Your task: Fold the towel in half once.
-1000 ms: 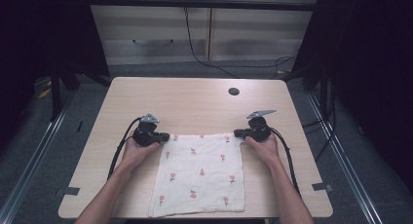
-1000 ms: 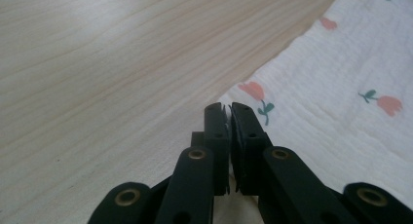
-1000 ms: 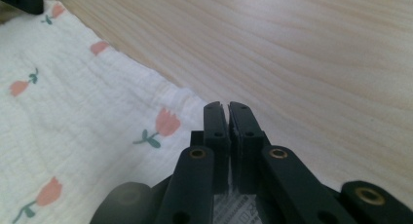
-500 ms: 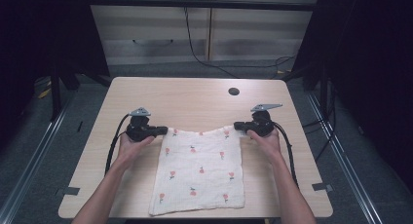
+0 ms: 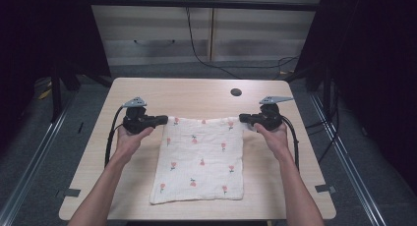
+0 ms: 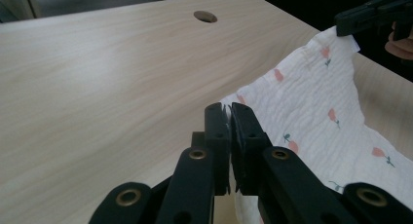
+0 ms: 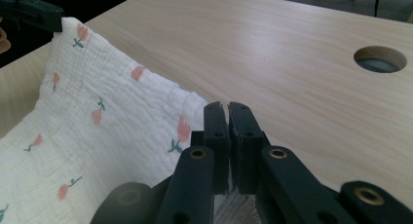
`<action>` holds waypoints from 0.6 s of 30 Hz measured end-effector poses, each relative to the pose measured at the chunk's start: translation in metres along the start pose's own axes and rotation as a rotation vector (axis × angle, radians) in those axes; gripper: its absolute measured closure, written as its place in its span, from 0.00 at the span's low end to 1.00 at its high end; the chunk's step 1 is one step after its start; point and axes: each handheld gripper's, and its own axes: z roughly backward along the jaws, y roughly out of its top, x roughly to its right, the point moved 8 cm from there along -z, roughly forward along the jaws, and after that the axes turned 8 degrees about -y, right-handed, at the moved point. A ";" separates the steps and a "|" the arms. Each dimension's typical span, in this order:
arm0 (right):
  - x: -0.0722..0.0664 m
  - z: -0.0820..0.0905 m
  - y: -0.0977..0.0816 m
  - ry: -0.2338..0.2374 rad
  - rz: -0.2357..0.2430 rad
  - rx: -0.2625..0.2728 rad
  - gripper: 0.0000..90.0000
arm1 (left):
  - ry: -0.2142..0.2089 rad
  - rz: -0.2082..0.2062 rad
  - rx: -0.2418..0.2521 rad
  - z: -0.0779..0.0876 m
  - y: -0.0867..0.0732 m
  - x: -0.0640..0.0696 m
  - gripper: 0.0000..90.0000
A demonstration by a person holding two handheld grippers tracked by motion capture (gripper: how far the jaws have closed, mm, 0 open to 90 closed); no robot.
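cloth [image 5: 202,159]: centre frame, far edge off the surface [image 5: 147,91] | left claw [image 5: 164,120], right claw [image 5: 242,118]: each clamped on a far corner | handling: light, limp, sagged between; corners gave best hold

Both arms reached forward. The left gripper [image 5: 164,121] sat at nine o'clock, the right gripper [image 5: 242,118] at three o'clock, fingers [image 6: 217,131] squeezed tight together.
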 end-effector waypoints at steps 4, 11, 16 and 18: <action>0.004 0.002 0.008 -0.017 0.013 0.004 0.97 | 0.004 -0.005 0.022 0.003 0.011 0.002 0.96; 0.006 0.007 0.033 -0.020 0.026 0.040 0.97 | 0.019 -0.029 0.053 0.019 0.028 0.000 0.96; 0.002 0.013 0.049 -0.021 0.030 0.078 0.97 | 0.034 -0.051 0.048 0.025 0.028 0.000 0.96; 0.000 0.010 0.045 -0.013 0.032 0.073 0.97 | 0.032 -0.041 0.050 0.025 0.021 -0.002 0.96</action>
